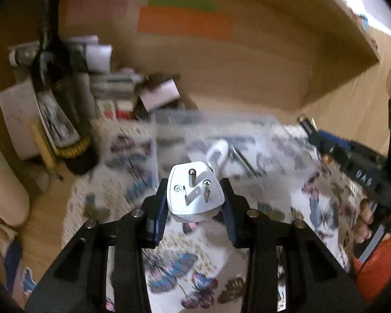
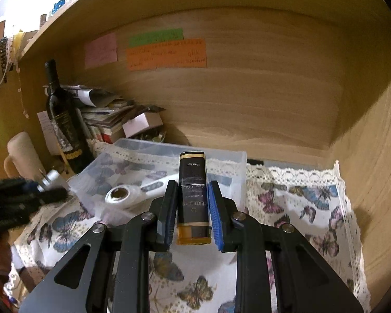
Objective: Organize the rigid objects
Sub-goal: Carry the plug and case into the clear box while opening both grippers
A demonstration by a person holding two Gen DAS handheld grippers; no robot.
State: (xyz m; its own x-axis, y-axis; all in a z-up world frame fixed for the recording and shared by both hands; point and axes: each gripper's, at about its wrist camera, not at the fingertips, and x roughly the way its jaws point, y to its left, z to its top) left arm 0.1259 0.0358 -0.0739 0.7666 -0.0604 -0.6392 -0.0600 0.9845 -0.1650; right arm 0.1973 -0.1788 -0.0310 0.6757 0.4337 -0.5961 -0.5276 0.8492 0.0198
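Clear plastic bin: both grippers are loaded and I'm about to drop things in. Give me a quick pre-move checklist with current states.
1. Left gripper clamped on the white plug adapter: ok, pads on both sides.
2. Right gripper clamped on the dark lighter: ok, held upright.
3. Clear plastic bin open on top: ok, no lid seen.
4. Room in bin: ok; only the white tool shows.
5. Grippers apart from each other: ok.
6. Wine bottle clear of path: cannot tell; it stands close to the bin's left.

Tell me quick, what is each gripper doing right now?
Left gripper: closed on a white plug adapter.
Right gripper: closed on a dark, amber-ended lighter.
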